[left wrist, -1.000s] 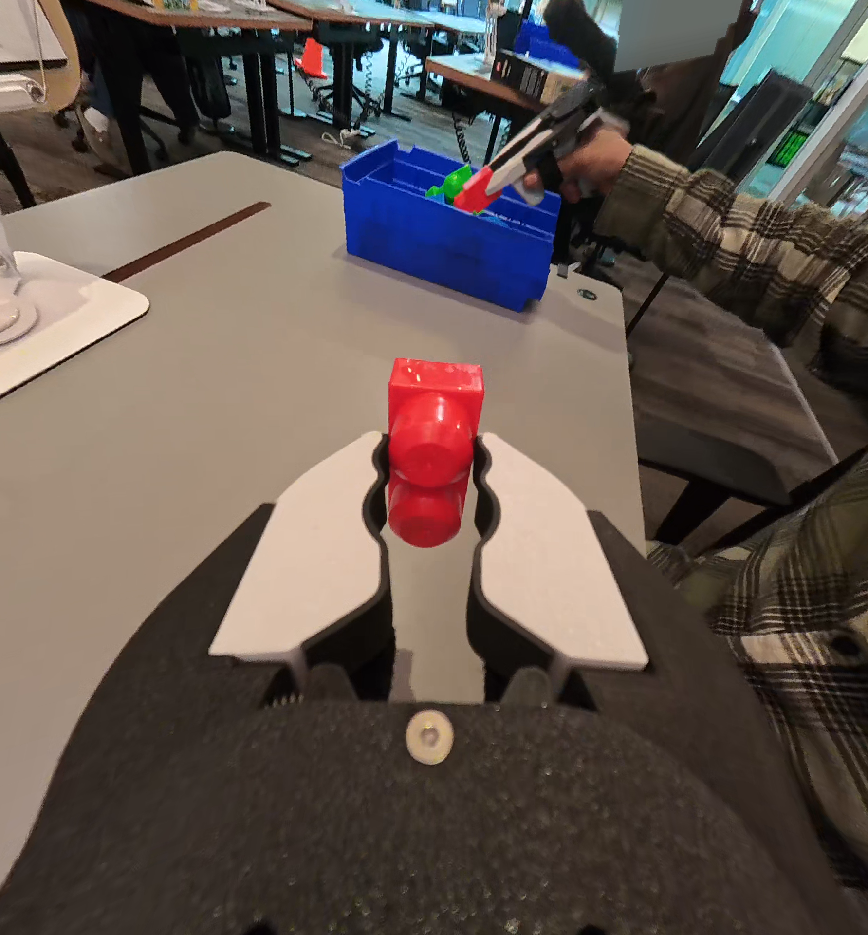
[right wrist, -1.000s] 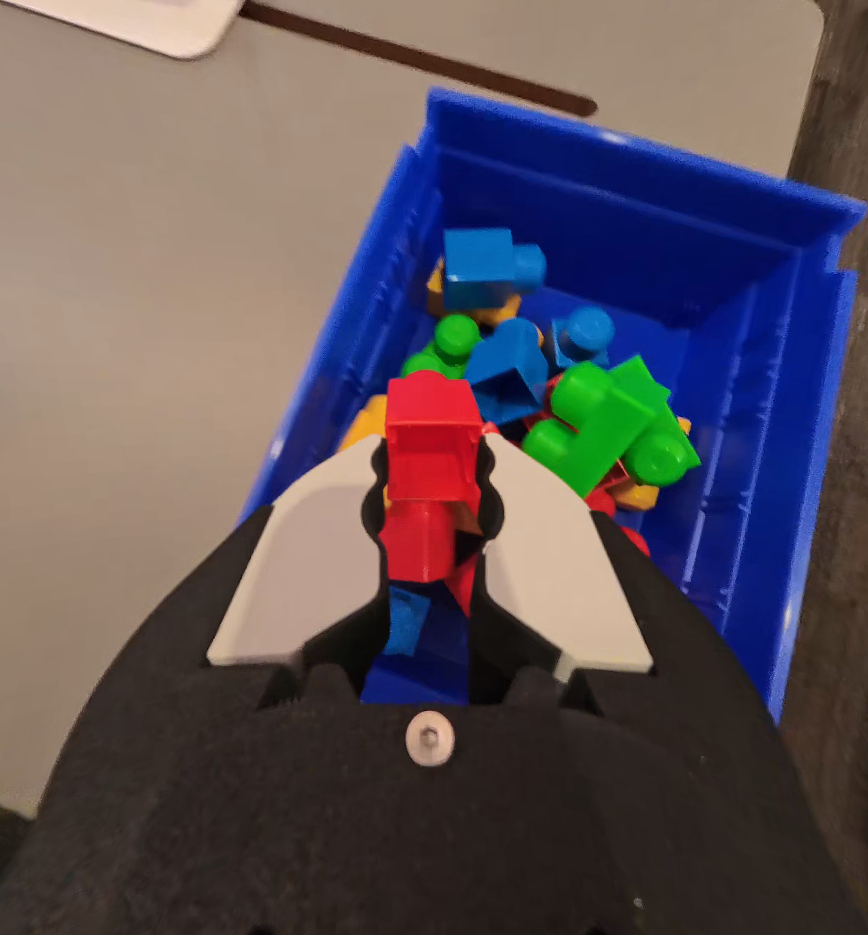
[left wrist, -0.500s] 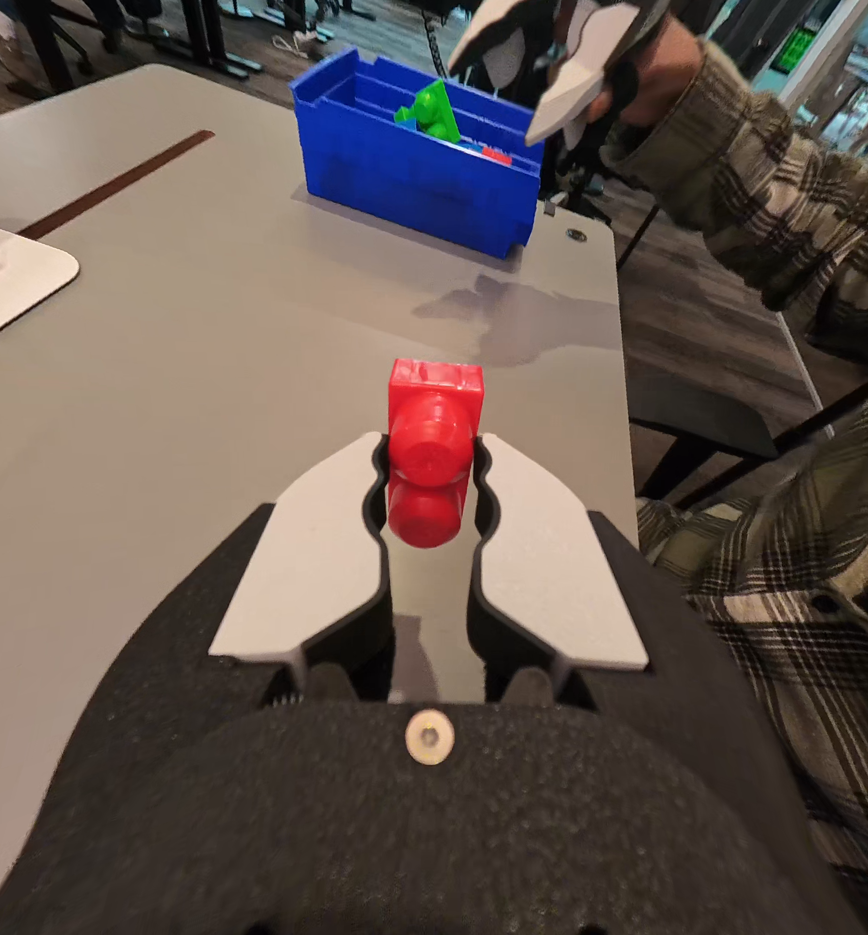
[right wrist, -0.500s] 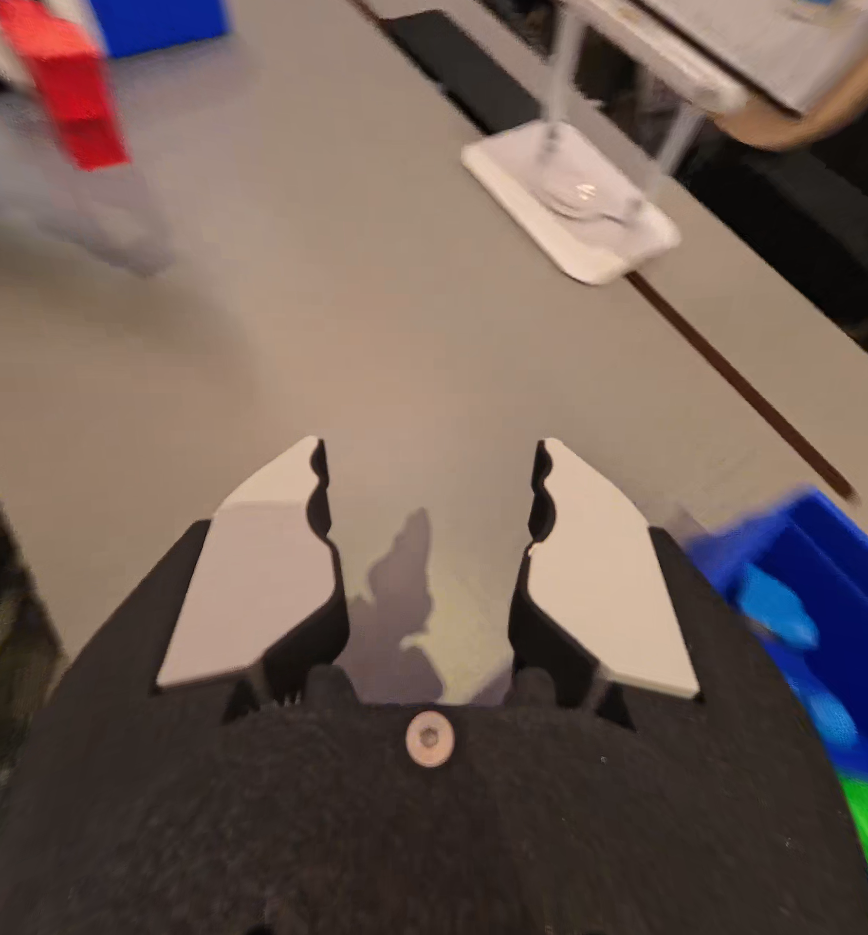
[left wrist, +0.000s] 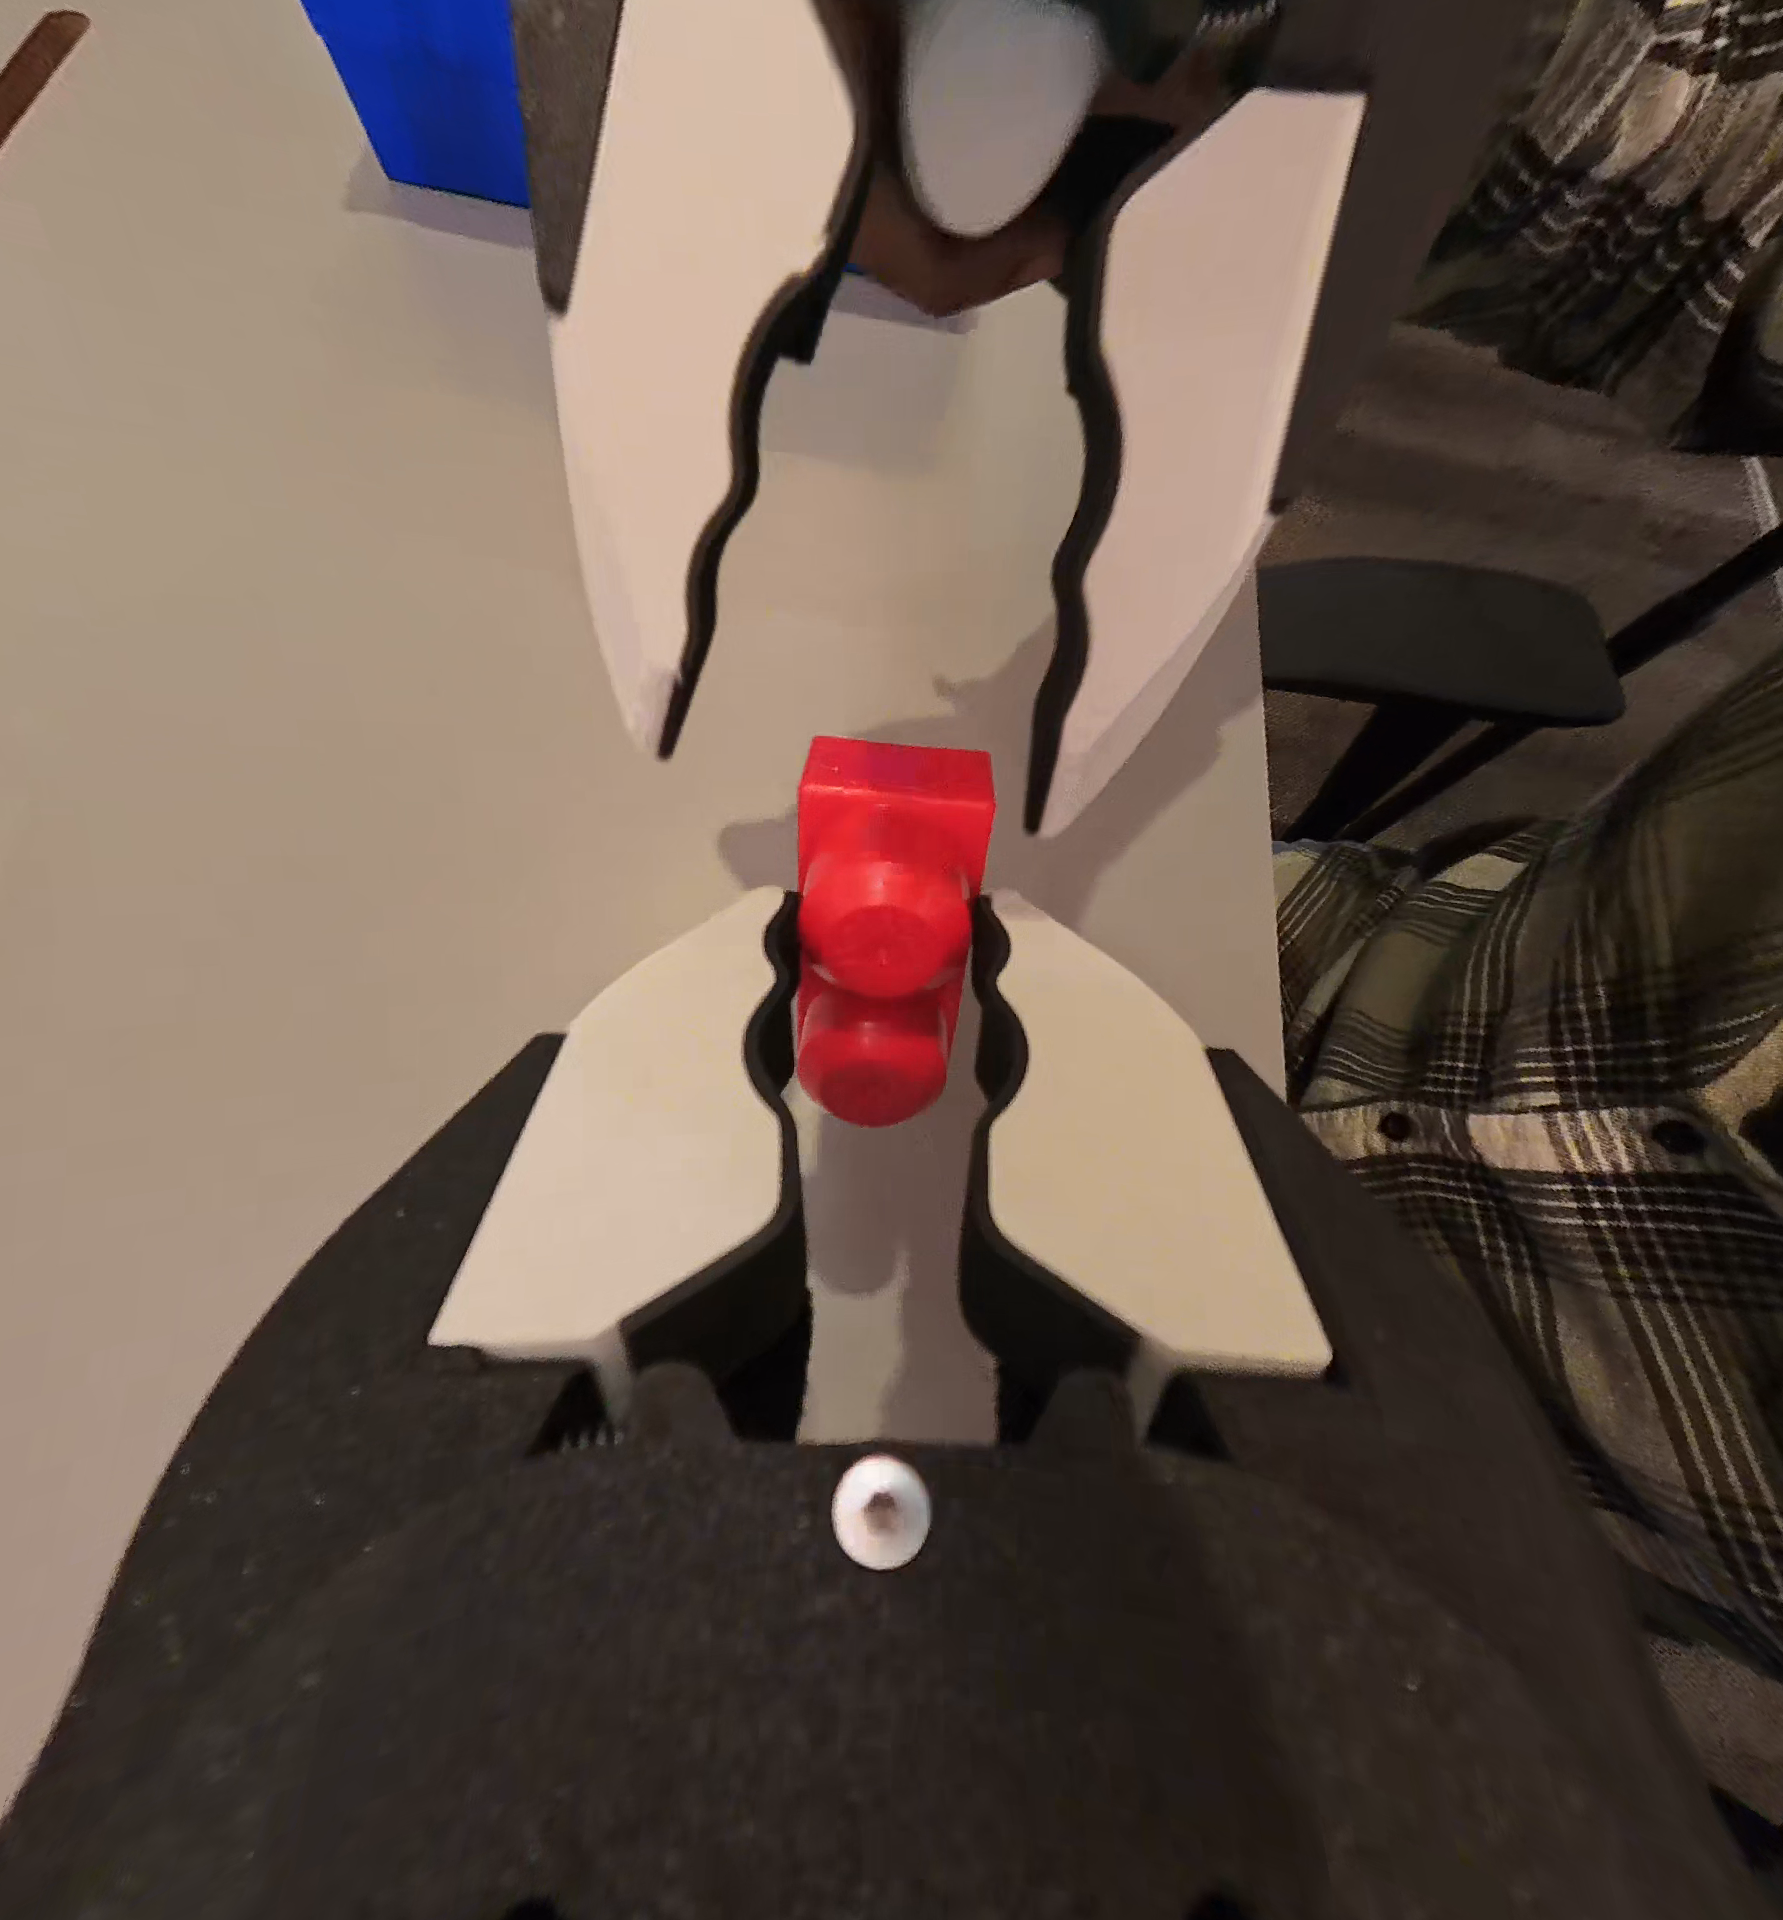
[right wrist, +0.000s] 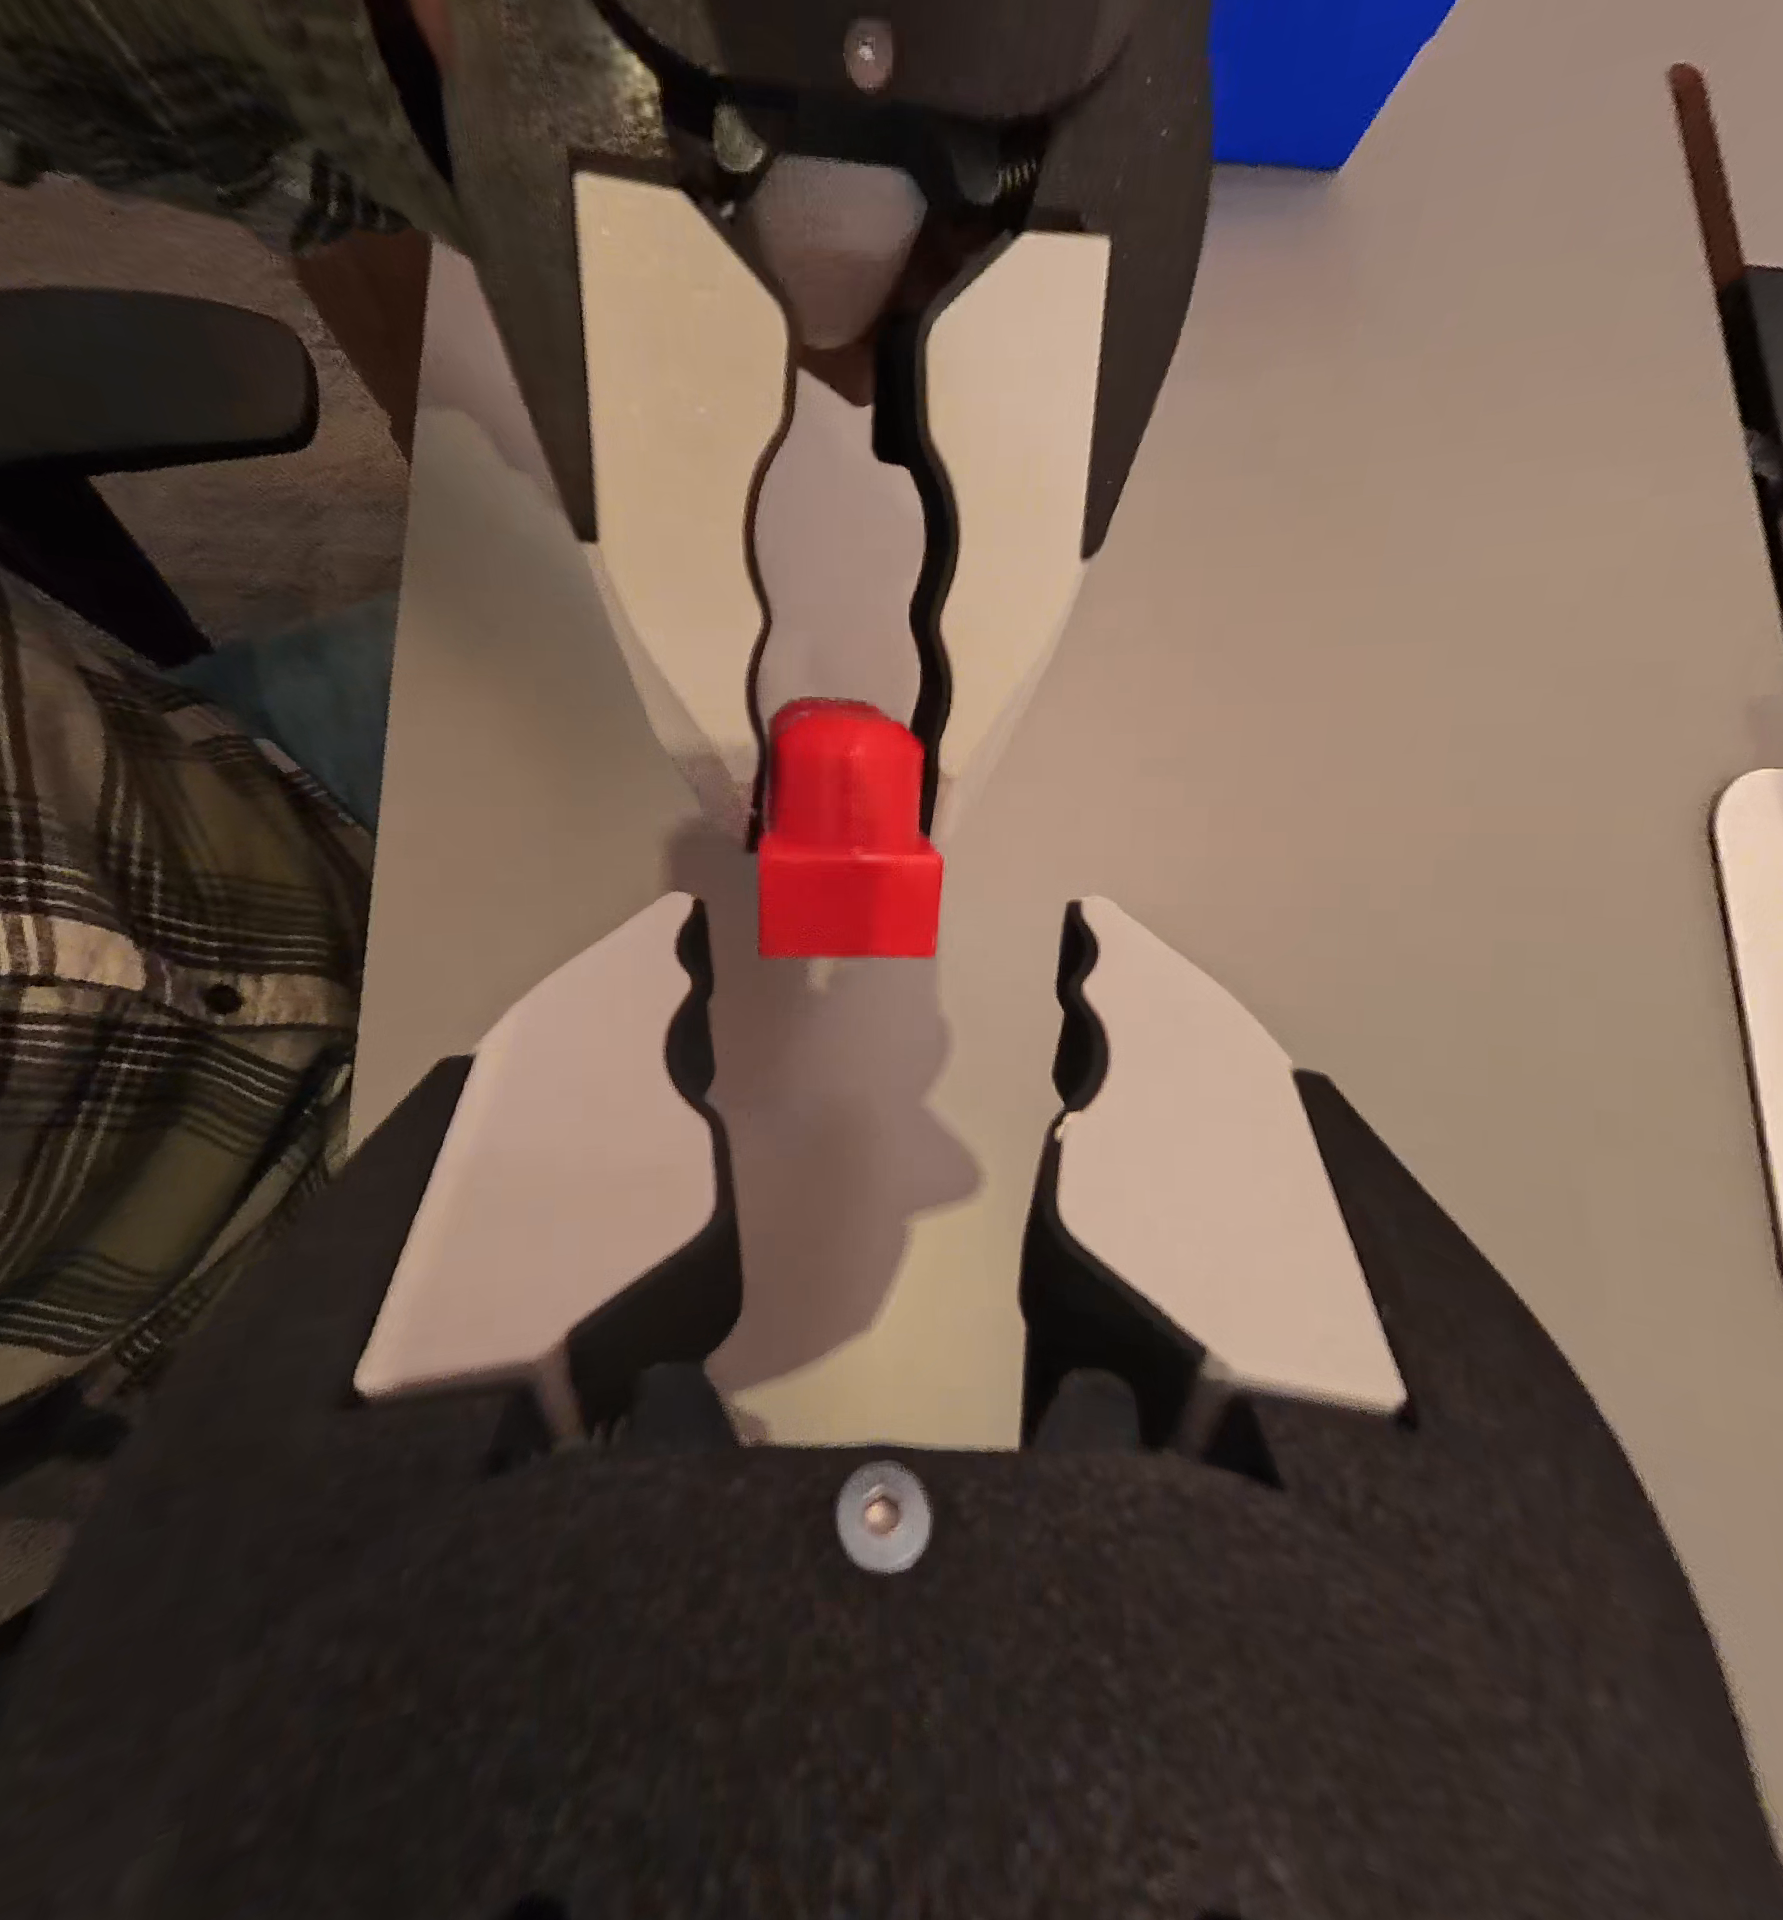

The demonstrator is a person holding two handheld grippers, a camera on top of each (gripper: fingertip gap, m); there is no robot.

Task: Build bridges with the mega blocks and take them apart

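My left gripper (left wrist: 882, 904) is shut on a red mega block (left wrist: 892, 883) with two studs, held just above the grey table (left wrist: 243, 727). The block's square end sticks out past the fingertips. My right gripper (right wrist: 884, 909) is open and empty. It faces the left gripper head-on, its fingertips on either side of the block's square end (right wrist: 851, 904) without touching it. The right gripper also shows in the left wrist view (left wrist: 847, 784), and the left gripper in the right wrist view (right wrist: 843, 831).
A blue bin (left wrist: 430, 104) stands at the far end of the table, also in the right wrist view (right wrist: 1313, 83). A white pad (right wrist: 1780, 1039) lies to one side. The table edge, a dark chair (left wrist: 1427, 644) and a plaid sleeve (left wrist: 1593, 1143) are close by.
My right gripper let go of a red block over the bin, opened, and swung across to face the left gripper. The left gripper kept hold of its block.
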